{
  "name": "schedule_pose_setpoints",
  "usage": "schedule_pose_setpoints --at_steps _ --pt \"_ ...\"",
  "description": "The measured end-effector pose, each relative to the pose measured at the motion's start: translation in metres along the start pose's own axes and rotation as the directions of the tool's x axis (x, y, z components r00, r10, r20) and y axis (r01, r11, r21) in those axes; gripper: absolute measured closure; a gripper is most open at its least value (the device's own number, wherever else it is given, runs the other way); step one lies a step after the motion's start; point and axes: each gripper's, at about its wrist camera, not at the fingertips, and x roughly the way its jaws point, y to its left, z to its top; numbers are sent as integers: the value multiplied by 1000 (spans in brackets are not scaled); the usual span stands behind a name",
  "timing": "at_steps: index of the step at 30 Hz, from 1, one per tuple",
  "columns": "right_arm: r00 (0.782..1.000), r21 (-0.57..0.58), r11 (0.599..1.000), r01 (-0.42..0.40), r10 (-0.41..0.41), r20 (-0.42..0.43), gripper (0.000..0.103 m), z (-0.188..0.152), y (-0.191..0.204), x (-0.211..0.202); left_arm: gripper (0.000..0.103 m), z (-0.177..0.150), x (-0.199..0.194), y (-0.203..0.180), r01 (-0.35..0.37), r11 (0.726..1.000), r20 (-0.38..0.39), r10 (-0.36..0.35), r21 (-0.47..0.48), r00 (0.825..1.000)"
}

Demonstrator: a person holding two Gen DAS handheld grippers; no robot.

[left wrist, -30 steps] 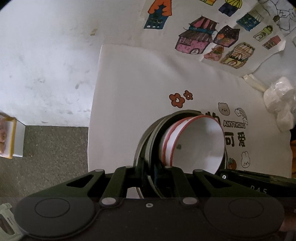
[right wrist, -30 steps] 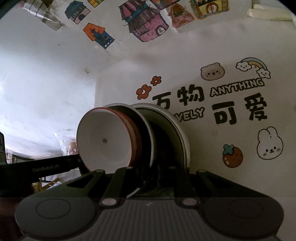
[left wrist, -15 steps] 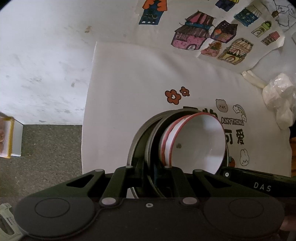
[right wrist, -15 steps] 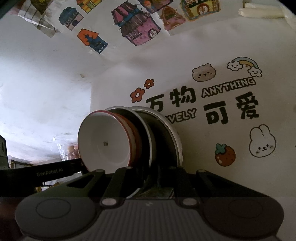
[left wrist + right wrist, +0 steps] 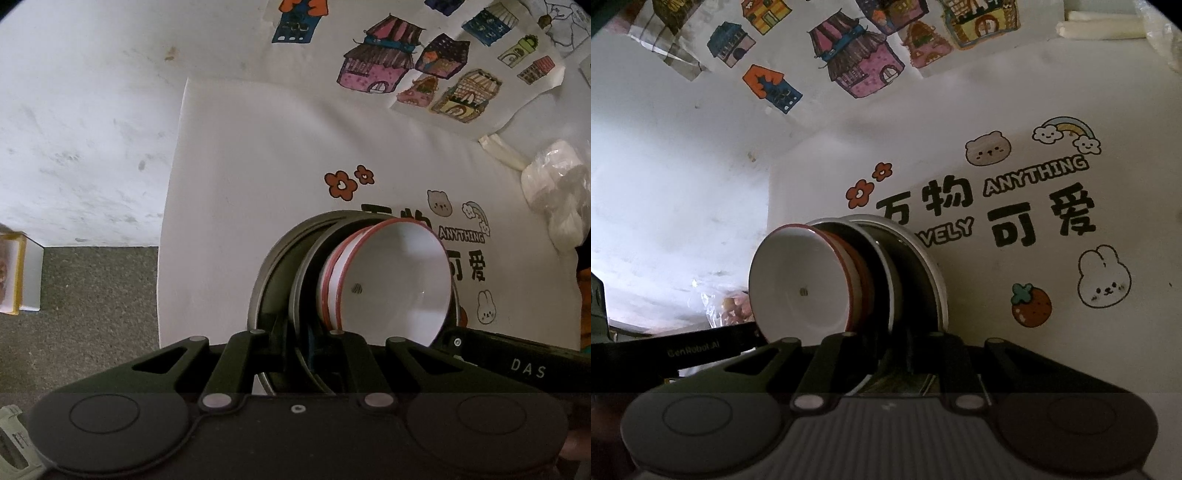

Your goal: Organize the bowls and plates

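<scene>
We grip the stack [image 5: 354, 295] from both sides, left fingers [image 5: 299, 354] and right fingers [image 5: 908, 354] closed on plate rims, bowls [image 5: 801, 288] nested inside; we should lower it level onto the surface [image 5: 258, 155].

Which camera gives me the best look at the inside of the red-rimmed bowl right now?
The left wrist view: the red-rimmed bowl opens toward that camera, showing its white interior and a small dark speck. The right wrist view shows the same bowl interior too, but darker, with its lower edge cut off by the claw.

Cartoon mat [image 5: 258, 155], house drawings [image 5: 857, 59], plastic bag [image 5: 557, 195].
</scene>
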Motion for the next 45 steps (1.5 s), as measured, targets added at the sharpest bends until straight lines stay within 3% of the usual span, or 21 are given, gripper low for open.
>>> schedule_pose_setpoints --at_steps 12,20,24,26,30,32,34,36,45 --pt "999 2 1000 23 -23 28 83 -4 3 -9 88 -3 -3 -1 -14 1000 6 14 7 1000" --pt "998 7 1000 31 -31 63 69 -9 4 -21 82 -4 -7 0 -18 1000 24 18 13 1000" --pt "996 6 999 36 -36 80 67 -14 7 -25 79 -6 -10 1 -14 1000 35 14 21 999" --pt "995 3 999 47 -47 87 59 -17 9 -28 79 -7 -11 2 -12 1000 35 12 23 999" --pt "993 11 999 48 -49 110 54 -20 8 -35 77 -8 -12 -1 -21 999 37 20 41 999" --pt "991 9 999 51 -52 126 51 -21 9 -40 72 -8 -13 -2 -30 998 42 28 49 999" --pt "989 10 999 51 -52 140 48 -24 9 -45 40 -9 -16 -4 -104 993 56 101 59 993" --pt "987 10 999 52 -52 154 46 -28 8 -51 33 -11 -19 -2 -121 990 84 115 67 990" --pt "967 43 998 48 -57 248 32 -69 7 -80 17 -31 -47 -1 -122 987 170 102 108 980"
